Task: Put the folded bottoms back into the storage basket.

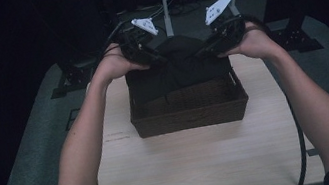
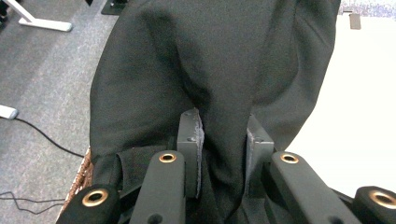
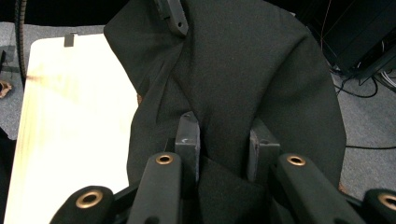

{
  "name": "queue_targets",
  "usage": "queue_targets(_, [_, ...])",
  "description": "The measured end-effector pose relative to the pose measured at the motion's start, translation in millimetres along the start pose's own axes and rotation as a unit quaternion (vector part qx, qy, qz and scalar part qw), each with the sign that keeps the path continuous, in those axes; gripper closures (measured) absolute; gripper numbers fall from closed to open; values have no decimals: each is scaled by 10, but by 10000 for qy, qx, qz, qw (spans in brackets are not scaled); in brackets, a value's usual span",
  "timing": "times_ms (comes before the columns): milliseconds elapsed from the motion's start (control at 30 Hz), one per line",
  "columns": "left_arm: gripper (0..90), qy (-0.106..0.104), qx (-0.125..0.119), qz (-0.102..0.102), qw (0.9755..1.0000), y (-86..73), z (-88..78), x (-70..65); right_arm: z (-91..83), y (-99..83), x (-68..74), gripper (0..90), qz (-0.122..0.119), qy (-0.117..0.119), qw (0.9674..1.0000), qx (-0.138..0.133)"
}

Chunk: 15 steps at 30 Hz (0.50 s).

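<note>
1. From above, you hold the black cloth [image 1: 183, 66] up over the far half of the wicker basket [image 1: 188, 111], which sits at the table's [image 1: 199, 162] 12 o'clock end; its lower part drapes into the basket.
2. Your left gripper [image 1: 159, 59] pinches the cloth at its 10 o'clock corner, and your right gripper [image 1: 201, 52] pinches it at 2 o'clock.
3. The left gripper view adds what the high view hides: a thick fold of cloth [image 2: 219, 93] clamped between the pads [image 2: 190, 140], with grey carpet [image 2: 42, 84] at 9 o'clock.
4. The right gripper view shows the same pinch [image 3: 224, 144] on the cloth [image 3: 243, 70], with your other gripper's jaw tip at 12 o'clock.
5. No readable writing appears anywhere.
6. Bare tabletop lies open at 6 o'clock of the basket; the side margins are narrow.
</note>
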<state>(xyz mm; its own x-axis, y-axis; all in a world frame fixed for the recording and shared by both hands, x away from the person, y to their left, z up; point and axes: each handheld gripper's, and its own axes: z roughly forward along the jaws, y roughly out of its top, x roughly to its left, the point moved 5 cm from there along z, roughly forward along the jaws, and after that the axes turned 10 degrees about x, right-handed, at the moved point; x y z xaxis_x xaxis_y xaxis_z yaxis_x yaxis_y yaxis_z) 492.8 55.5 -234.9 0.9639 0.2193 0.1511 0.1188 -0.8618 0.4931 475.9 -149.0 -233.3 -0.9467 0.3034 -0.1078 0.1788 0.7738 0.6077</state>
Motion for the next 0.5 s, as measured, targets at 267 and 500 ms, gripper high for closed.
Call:
queue_targets(267, [734,-29,124,12,9999,-8,151,57,119,-96,-92,703,48,94,9999,37])
queue_targets(500, [733,-46,157,-22,9999,-13,275,110,203,-174,-174,702,158,138,9998,20])
